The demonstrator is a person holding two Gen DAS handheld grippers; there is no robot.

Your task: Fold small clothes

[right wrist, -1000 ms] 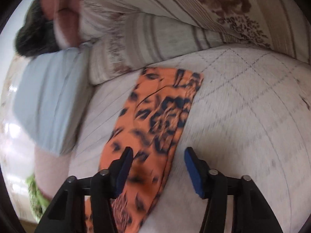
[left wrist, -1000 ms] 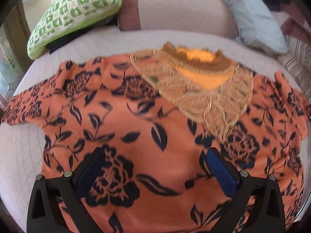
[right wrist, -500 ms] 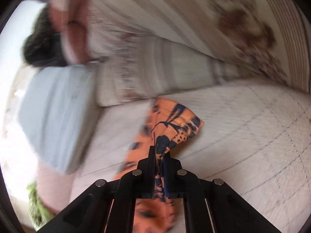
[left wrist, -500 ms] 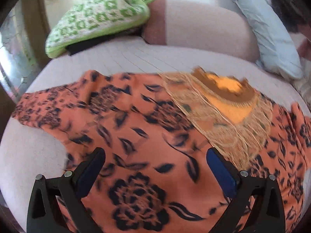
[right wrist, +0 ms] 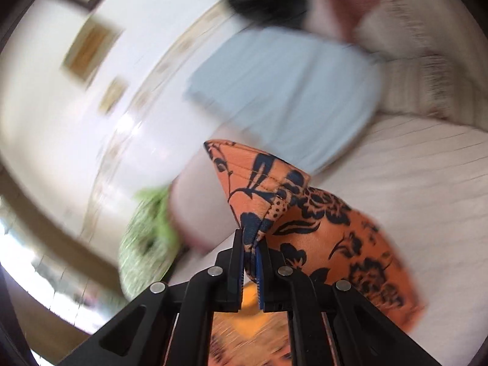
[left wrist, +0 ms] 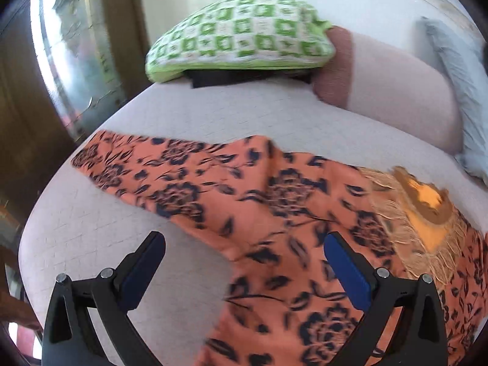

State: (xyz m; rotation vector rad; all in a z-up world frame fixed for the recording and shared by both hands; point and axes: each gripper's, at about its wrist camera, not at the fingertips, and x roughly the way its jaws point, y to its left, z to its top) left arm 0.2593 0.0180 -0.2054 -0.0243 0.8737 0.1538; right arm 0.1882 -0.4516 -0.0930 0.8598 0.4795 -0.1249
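Pale quilted bed beneath both grippers. Orange floral garment spread flat ahead of left gripper, jaws wide apart, nothing between. Right gripper jaws clamped on sleeve, lifted. Green checked pillow far beyond. No legible writing.

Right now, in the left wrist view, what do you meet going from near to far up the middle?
Left tongs → orange floral top → pale quilted bedcover → green checked cushion
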